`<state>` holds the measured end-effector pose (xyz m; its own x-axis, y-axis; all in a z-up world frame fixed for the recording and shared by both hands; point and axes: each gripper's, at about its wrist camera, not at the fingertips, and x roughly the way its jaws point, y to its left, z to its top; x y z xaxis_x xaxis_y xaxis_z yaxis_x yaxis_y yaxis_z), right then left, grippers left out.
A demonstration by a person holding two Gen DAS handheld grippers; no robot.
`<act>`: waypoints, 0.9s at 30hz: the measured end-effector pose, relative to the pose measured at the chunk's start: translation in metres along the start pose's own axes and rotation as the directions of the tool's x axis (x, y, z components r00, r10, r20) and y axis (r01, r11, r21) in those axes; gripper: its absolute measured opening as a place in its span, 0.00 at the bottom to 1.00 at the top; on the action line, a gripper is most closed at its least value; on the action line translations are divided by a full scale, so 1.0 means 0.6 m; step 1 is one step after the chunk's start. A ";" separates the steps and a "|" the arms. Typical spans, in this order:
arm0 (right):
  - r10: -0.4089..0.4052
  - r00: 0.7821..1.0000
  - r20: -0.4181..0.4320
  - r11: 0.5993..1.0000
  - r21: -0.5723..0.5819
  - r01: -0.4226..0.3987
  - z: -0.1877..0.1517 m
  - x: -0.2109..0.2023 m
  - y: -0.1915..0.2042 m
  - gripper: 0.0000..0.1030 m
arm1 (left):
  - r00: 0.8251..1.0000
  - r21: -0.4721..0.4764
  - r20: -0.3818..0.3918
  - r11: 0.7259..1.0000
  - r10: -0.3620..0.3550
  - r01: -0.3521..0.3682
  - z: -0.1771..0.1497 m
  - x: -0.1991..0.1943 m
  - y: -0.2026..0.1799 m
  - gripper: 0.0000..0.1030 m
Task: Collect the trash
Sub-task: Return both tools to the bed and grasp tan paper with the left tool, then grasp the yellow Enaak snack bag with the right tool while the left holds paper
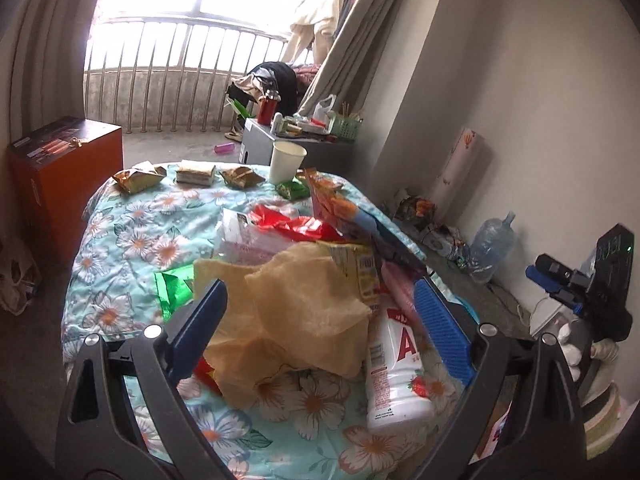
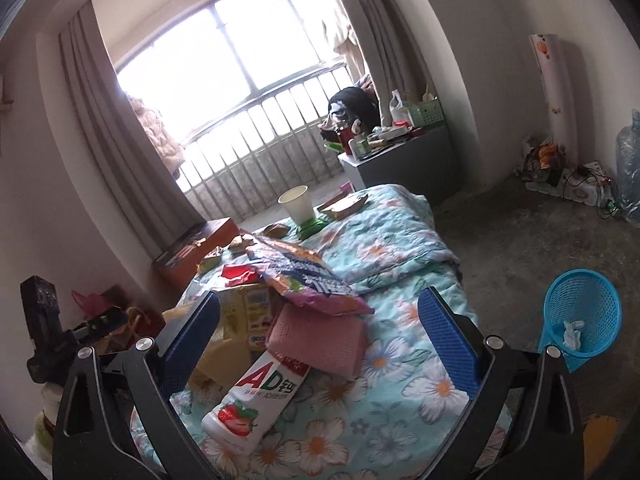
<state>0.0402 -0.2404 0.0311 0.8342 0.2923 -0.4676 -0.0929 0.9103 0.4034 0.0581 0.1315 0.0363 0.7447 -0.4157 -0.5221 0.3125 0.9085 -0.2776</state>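
Note:
Trash lies heaped on a floral quilt point(image 1: 132, 240). My left gripper point(image 1: 320, 320) is open, its blue pads either side of a crumpled tan paper bag point(image 1: 296, 312) and a white strawberry drink bottle point(image 1: 396, 368), touching neither. A red wrapper point(image 1: 296, 224), a green foil wrapper point(image 1: 174, 288) and a paper cup point(image 1: 286, 162) lie farther off. My right gripper point(image 2: 320, 336) is also open, above the same bottle point(image 2: 256, 400), a pink packet point(image 2: 320, 336), a purple snack bag point(image 2: 296, 276) and a yellow carton point(image 2: 248, 312). A blue mesh bin point(image 2: 580, 312) stands on the floor to the right.
An orange box point(image 1: 64, 184) stands left of the bed. A grey cabinet point(image 2: 400, 160) cluttered with bottles is by the balcony railing. A large water bottle point(image 1: 490, 248) and cables lie along the right wall. Bare concrete floor point(image 2: 520, 248) lies between bed and bin.

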 end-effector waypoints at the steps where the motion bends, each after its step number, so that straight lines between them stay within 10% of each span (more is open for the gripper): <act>1: 0.005 1.000 -0.015 1.000 -0.006 -0.005 -0.003 0.007 0.007 0.89 | 1.000 0.017 -0.018 1.000 0.024 -0.024 -0.005 0.019 -0.005 0.88; 6: 0.027 0.996 -0.085 0.999 -0.030 -0.030 -0.021 0.031 0.029 0.84 | 0.993 0.028 -0.070 0.995 0.095 -0.093 -0.016 0.096 -0.002 0.84; 20: 0.052 0.985 -0.166 0.995 -0.079 -0.066 -0.021 0.083 0.069 0.81 | 0.975 -0.022 -0.167 0.988 0.146 -0.152 -0.035 0.152 0.045 0.17; 27: 0.063 0.980 -0.188 0.988 -0.124 -0.087 -0.013 0.113 0.102 0.79 | 0.984 -0.019 -0.122 0.991 0.132 -0.135 -0.041 0.117 0.061 0.02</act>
<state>0.0869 -0.1624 0.0176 0.7094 0.3990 -0.5810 -0.2322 0.9106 0.3419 0.1075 0.1343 -0.0303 0.7022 -0.2942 -0.6483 0.1974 0.9554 -0.2197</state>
